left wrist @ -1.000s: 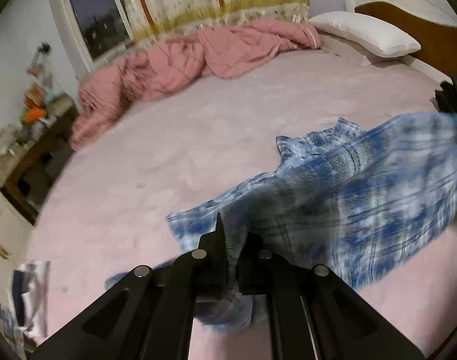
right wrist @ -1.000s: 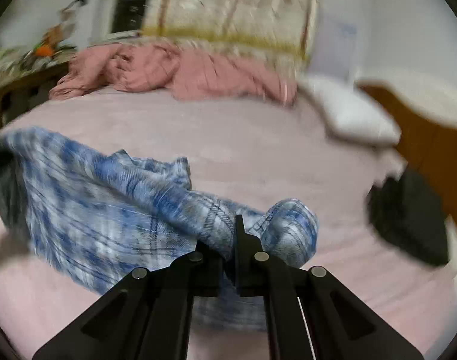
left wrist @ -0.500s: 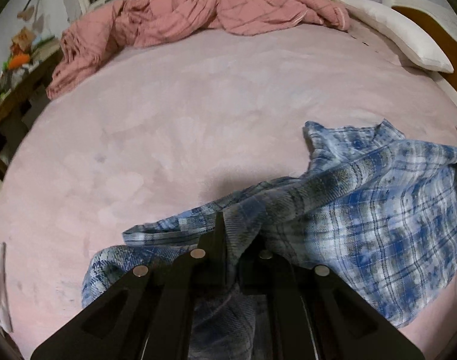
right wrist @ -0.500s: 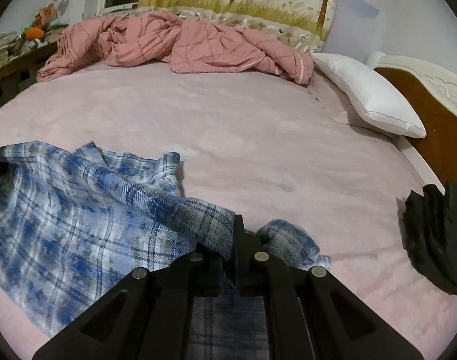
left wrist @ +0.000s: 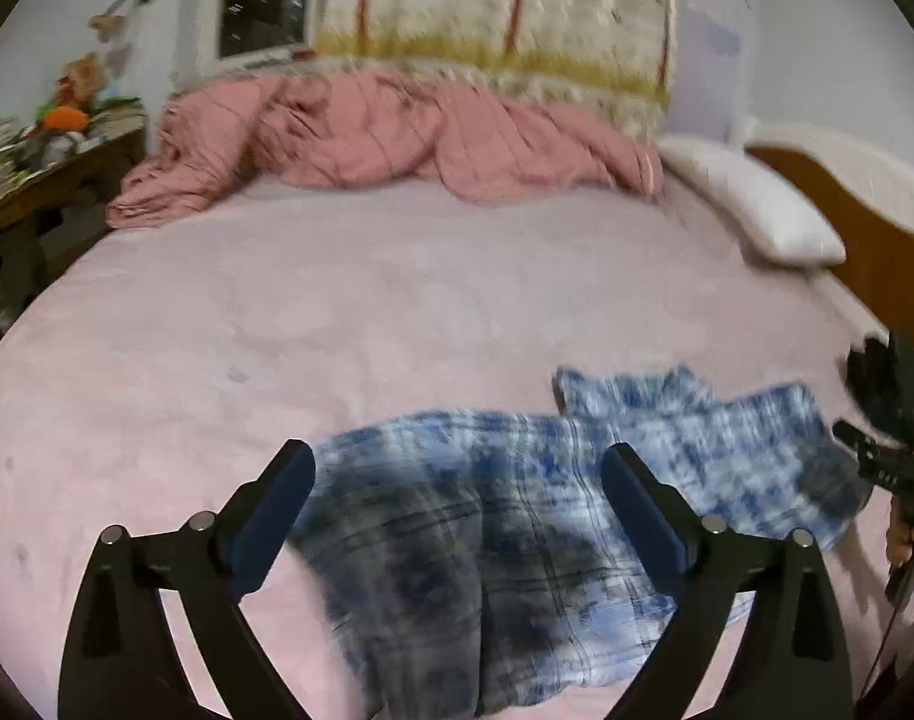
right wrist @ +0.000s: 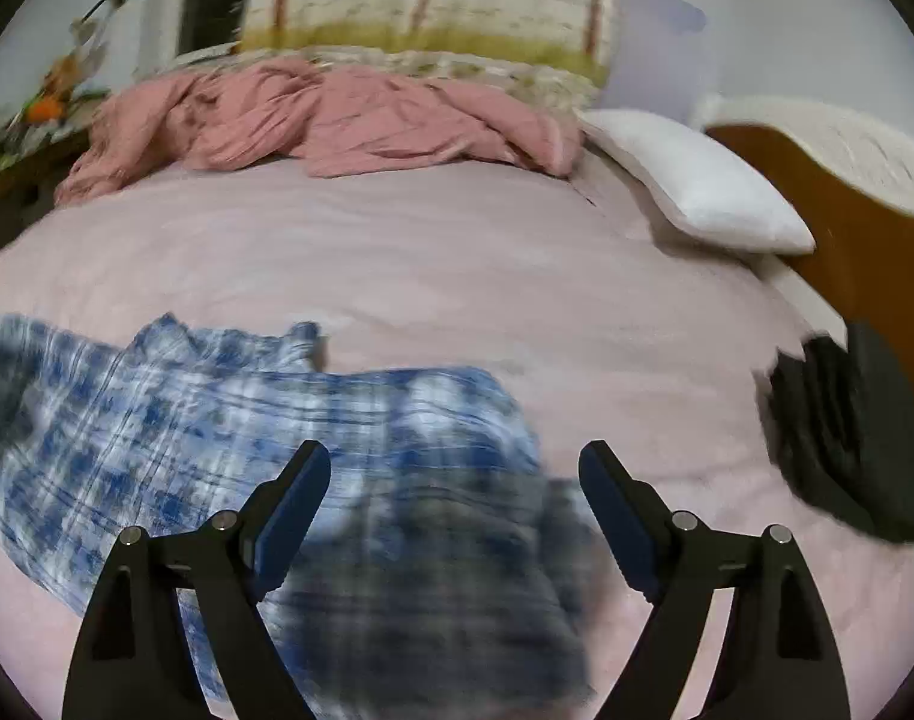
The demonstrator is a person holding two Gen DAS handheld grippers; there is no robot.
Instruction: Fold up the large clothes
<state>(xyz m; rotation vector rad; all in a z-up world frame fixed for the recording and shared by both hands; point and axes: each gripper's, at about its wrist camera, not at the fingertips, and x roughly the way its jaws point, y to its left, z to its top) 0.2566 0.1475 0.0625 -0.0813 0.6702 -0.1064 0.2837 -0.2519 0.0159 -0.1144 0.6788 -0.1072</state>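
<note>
Both the left gripper (left wrist: 458,501) and right gripper (right wrist: 455,501) have just sprung wide, fingers released; the blue plaid shirt (left wrist: 517,516) lies below them on the pink bed (left wrist: 336,312).

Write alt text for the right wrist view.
The right claw hangs open over a blue plaid shirt lying on a pink bed. Behind are a rumpled pink quilt and white pillow; a dark garment lies right.

Pink-sheeted bed (left wrist: 348,324) under a blue plaid shirt (left wrist: 517,516), rumpled pink quilt (left wrist: 366,132), white pillow (right wrist: 697,180), dark garment (right wrist: 853,450).
</note>
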